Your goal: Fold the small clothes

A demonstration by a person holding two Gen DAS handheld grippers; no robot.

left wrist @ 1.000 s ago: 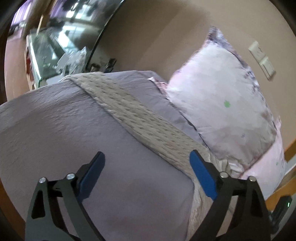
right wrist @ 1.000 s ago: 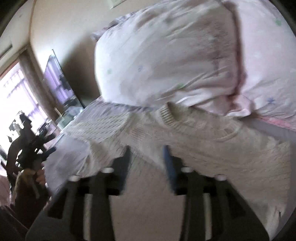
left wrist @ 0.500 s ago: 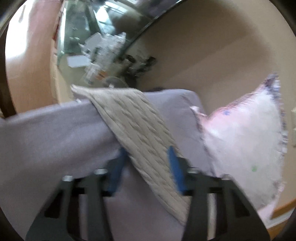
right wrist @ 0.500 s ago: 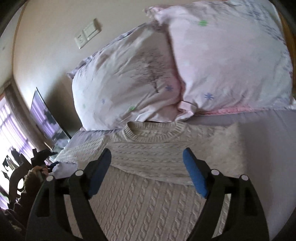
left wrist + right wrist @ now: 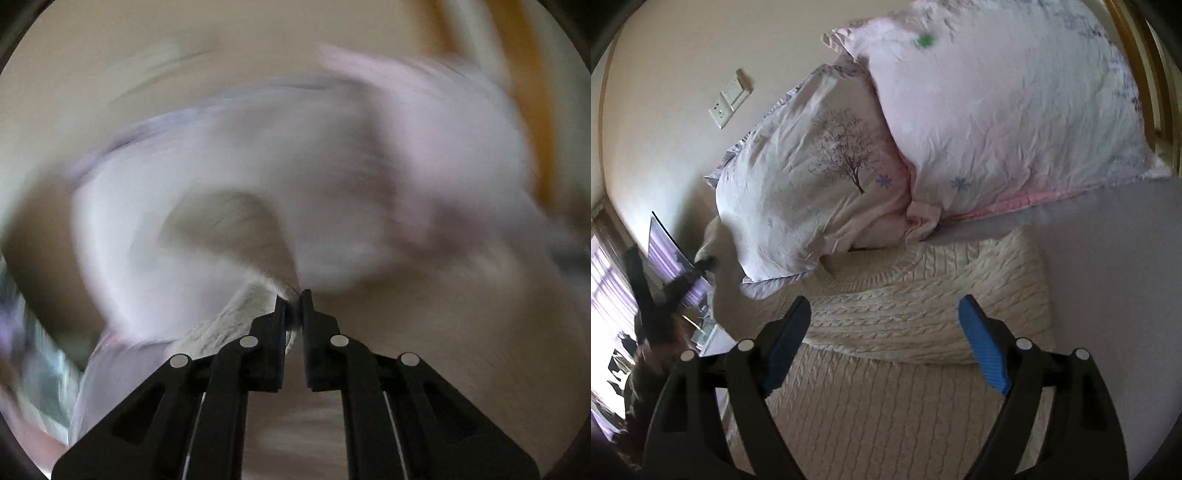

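Note:
A cream cable-knit sweater (image 5: 908, 317) lies on the lilac bed sheet (image 5: 1108, 258), its right sleeve folded across the chest, collar toward the pillows. My right gripper (image 5: 884, 332) is open and empty, hovering over the sweater's body. My left gripper (image 5: 293, 297) is shut on the sweater's left sleeve (image 5: 236, 236) and holds it lifted; that view is heavily blurred. In the right wrist view the left gripper (image 5: 701, 264) shows at the far left, holding the raised sleeve end (image 5: 714, 240).
Two pale pink printed pillows (image 5: 997, 110) (image 5: 820, 177) lean against the wall right behind the sweater's collar. A wall switch plate (image 5: 729, 98) is above them. A wooden bed frame (image 5: 1145, 74) runs at the right. A window and furniture are at the far left.
My left gripper closed on the sleeve and swung it up fast toward the pillows. My right gripper opened and drew back slightly over the sweater.

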